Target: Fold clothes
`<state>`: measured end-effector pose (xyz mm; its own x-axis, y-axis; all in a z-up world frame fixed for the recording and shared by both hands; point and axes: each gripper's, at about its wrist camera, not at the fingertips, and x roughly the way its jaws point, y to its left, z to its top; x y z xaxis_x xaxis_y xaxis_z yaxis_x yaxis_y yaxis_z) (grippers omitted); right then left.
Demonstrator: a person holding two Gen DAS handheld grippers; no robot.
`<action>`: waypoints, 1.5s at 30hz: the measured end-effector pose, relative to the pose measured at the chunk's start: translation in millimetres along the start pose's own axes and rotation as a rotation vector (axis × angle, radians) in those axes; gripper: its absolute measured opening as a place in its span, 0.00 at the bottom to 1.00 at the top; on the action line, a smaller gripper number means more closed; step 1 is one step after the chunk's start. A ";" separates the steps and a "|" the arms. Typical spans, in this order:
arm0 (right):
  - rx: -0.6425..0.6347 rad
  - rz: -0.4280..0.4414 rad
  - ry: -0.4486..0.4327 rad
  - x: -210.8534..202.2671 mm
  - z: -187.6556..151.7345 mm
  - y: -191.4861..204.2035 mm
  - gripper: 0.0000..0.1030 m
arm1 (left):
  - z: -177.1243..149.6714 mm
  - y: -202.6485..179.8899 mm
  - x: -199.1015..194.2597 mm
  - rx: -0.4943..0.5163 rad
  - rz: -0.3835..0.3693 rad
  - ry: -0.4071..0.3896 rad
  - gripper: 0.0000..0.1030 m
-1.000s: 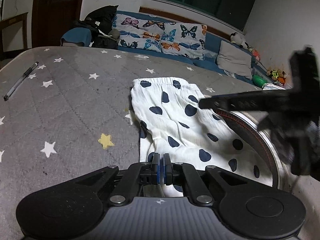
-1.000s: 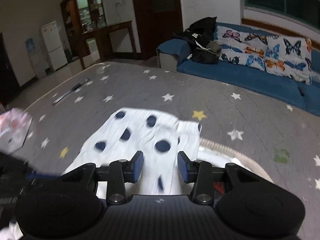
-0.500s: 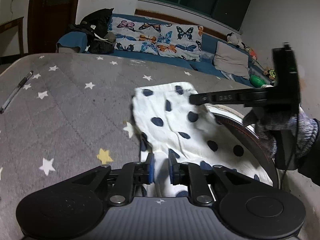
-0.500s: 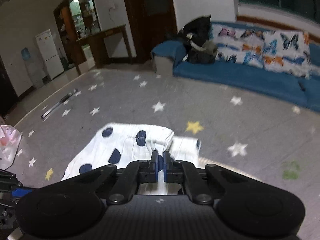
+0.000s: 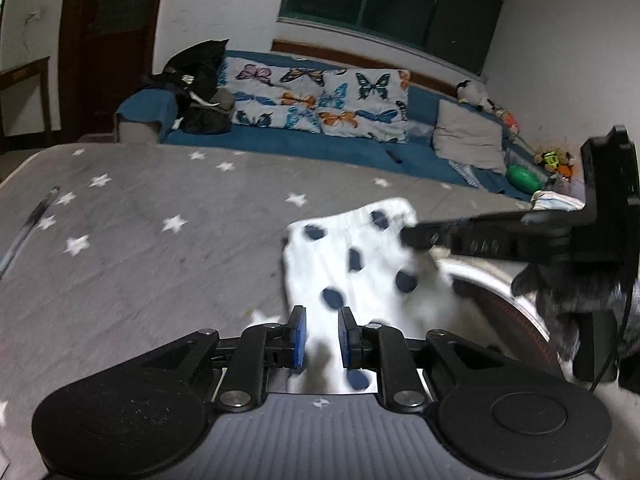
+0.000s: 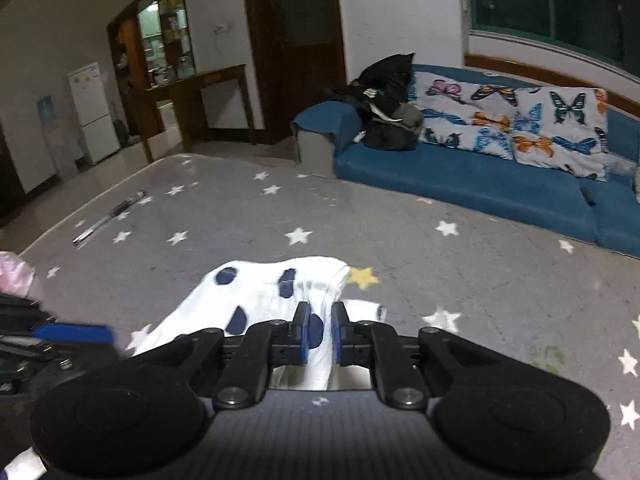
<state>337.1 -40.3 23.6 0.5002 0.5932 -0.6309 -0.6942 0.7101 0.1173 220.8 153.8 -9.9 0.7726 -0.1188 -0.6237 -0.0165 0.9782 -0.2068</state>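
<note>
two tools are engaged: the right tool (image 6: 318, 330) is pinched on a raised ridge of the spotted garment (image 5: 360, 264) on the starred mat (image 5: 160, 248), while the left tool (image 5: 319, 334) is spread over its near edge; the thin pinch could slip, spoiling the fold.

Pen (image 6: 108, 218) lies on grey star-print mat (image 6: 240, 216), far left. Blue sofa (image 6: 460, 184) behind w/ butterfly cushions (image 6: 516, 124) & black bag (image 6: 388, 108).

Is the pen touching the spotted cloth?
Apart. The right wrist view shows the pen lying far from the spotted cloth, with bare starred cover between them.
</note>
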 end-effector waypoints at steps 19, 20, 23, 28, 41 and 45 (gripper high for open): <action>0.100 0.046 0.045 17.4 5.9 -36.7 0.53 | 21.3 -3.1 60.3 0.048 0.018 0.030 0.18; 0.093 0.043 0.044 19.8 5.7 -37.4 0.52 | 23.3 -3.5 61.8 0.050 0.019 0.031 0.18; 0.072 0.033 0.042 26.7 5.1 -39.2 0.43 | 28.4 -3.1 68.3 0.061 0.021 0.028 0.18; 0.066 0.028 0.038 36.9 11.2 -41.1 0.29 | 39.3 3.8 83.3 0.045 0.017 0.029 0.18; 0.106 0.058 0.047 58.5 28.3 -61.4 0.37 | 64.4 10.8 93.9 0.017 0.052 0.021 0.18; 0.125 0.066 0.043 60.3 28.1 -63.2 0.19 | 62.2 15.5 81.6 -0.005 0.050 0.011 0.19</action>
<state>425.7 -38.8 -0.3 0.4313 0.6251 -0.6506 -0.6536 0.7135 0.2523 323.1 169.8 -17.1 0.7638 -0.0713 -0.6415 -0.0582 0.9822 -0.1785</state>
